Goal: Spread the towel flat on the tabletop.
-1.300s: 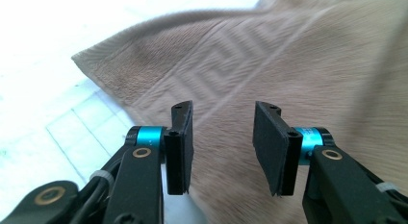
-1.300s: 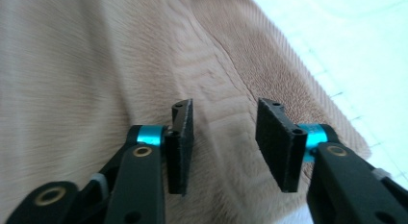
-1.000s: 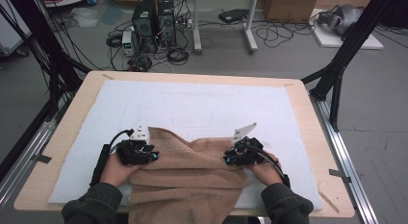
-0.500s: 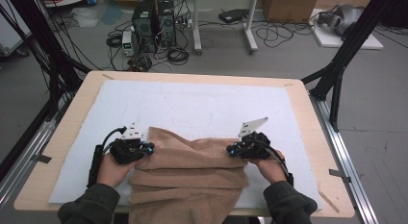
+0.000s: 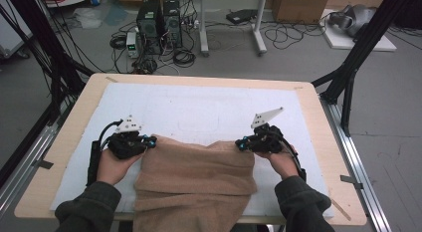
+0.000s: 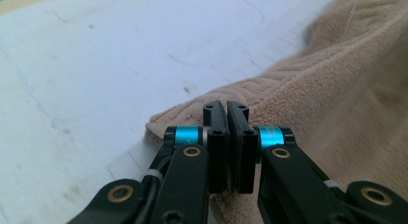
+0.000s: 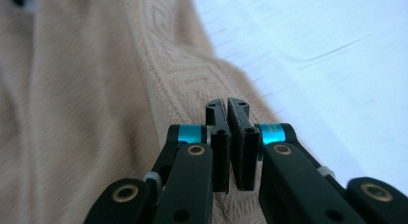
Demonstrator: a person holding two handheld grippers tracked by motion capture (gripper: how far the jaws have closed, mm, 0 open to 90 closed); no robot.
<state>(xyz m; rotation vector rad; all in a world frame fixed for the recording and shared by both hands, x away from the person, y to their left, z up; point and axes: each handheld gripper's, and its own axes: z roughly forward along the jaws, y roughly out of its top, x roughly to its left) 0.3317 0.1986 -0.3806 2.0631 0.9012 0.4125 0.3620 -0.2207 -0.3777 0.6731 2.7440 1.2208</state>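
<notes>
Since a second ago: both tools have just been closing, now raised slightly.
Left tool (image 5: 148, 141): clamped on the tan terry towel (image 5: 196, 179) corner.
Right tool (image 5: 241, 144): pinching the opposite corner.
Towel: between the tools, draped over the white-covered desk (image 5: 199, 110) edge.

Wooden table (image 5: 74, 123), white mat (image 5: 199, 110) on it, tan towel (image 5: 199, 177) on mat

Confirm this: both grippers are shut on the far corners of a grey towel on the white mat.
Wrong colour: the towel is tan, as the high view shows. The rest stands: the left gripper and right gripper are each shut on a far corner, on the white mat.
</notes>
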